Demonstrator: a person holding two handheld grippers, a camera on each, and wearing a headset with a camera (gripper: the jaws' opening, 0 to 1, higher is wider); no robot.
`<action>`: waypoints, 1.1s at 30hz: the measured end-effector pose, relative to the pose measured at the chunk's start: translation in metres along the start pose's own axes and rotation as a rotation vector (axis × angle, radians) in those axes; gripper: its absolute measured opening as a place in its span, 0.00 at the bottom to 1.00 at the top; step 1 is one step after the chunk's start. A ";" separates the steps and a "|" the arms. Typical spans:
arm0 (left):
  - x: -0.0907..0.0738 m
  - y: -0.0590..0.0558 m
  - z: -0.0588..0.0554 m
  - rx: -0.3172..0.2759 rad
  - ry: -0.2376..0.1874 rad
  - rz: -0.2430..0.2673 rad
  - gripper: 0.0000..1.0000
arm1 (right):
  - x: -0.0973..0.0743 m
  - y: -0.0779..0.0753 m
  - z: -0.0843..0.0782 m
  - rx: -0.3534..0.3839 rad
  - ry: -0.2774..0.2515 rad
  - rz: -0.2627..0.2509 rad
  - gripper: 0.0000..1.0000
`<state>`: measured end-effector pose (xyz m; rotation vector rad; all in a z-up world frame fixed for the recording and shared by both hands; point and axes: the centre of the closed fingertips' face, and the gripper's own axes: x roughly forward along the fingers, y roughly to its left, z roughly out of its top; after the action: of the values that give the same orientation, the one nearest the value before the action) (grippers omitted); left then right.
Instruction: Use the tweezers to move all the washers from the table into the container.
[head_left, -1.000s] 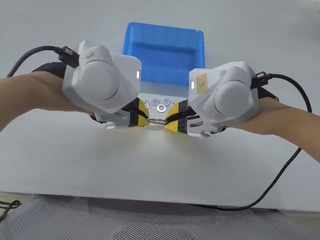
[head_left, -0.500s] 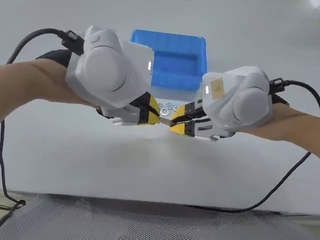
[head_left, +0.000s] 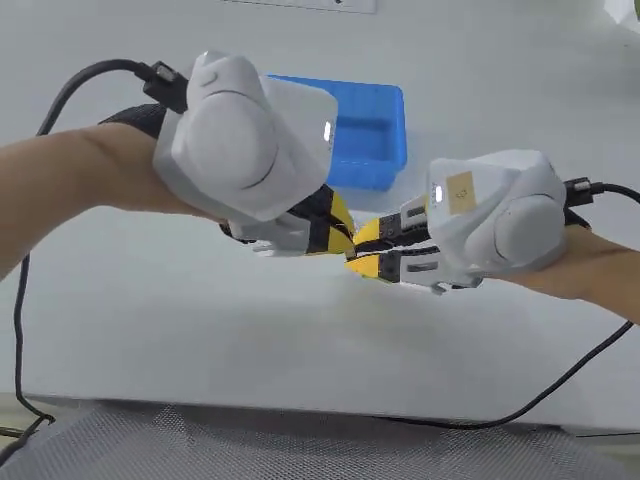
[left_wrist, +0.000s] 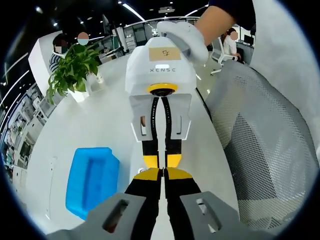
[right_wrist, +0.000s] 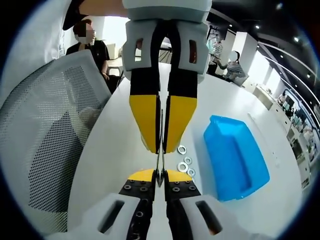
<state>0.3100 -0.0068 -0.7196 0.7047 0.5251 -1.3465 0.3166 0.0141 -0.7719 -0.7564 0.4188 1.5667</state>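
Holding one tweezers, left gripper meets right gripper near three washers.

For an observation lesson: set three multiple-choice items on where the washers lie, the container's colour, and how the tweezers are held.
1. Where do the washers lie relative to the container? A inside it. B on the table beside it. C on its rim.
2. What colour is the container? A blue. B red. C green.
3. How are the tweezers held? A by neither gripper. B by one gripper alone. C by both grippers.
Key: B, they rest on bare table; A, its walls are blue; C, left gripper and right gripper both clamp them.
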 end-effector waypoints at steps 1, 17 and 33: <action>0.001 0.000 0.002 0.006 -0.009 0.000 0.06 | -0.001 0.000 -0.001 0.001 -0.001 -0.001 0.08; 0.011 0.000 0.015 0.001 -0.119 0.022 0.07 | -0.006 0.001 -0.006 0.007 -0.007 -0.010 0.08; 0.000 0.001 0.013 -0.034 -0.161 0.044 0.06 | -0.002 0.000 0.005 -0.011 -0.015 -0.002 0.08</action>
<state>0.3099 -0.0162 -0.7106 0.5709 0.4006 -1.3368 0.3154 0.0155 -0.7670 -0.7527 0.3984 1.5727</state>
